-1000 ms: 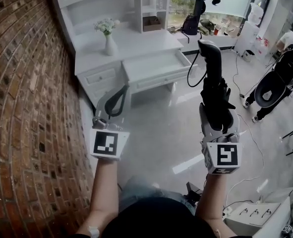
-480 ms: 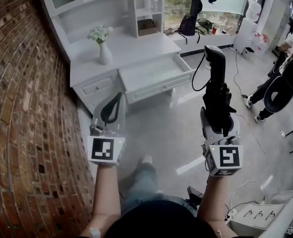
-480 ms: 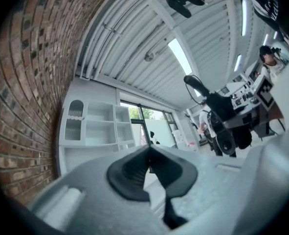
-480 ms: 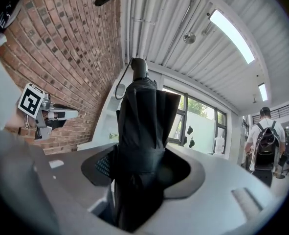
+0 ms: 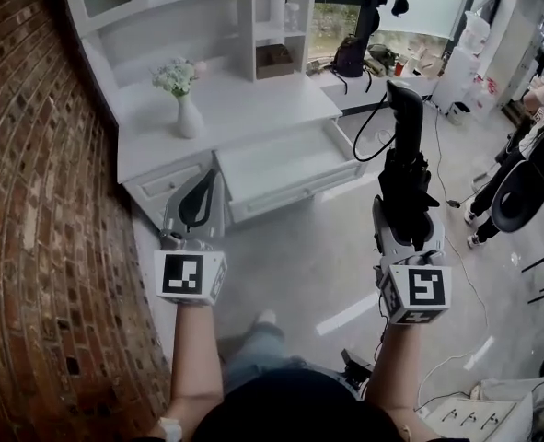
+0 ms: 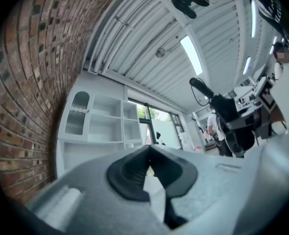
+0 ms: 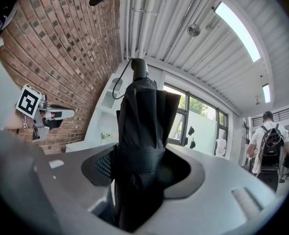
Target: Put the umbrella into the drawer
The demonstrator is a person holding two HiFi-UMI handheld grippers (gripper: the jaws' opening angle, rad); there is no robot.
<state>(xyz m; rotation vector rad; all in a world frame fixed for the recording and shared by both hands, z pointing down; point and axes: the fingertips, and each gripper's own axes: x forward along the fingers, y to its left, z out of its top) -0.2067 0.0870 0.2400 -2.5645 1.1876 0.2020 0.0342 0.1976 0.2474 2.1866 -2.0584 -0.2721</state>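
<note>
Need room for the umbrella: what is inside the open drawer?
The drawer's visible floor looks bare and white, with nothing in it. Its rear part is hidden under the desktop.

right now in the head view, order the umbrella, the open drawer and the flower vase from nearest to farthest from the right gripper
1. umbrella: clamped in the right gripper, standing up from its jaws.
2. open drawer: ahead and to the left, pulled out of the white desk.
3. flower vase: farther left and back, on the desk top.

Head view steeply down, gripper views tilted up (toward ceiling (image 7: 183,23)), all sharing brick wall (image 5: 32,155).
</note>
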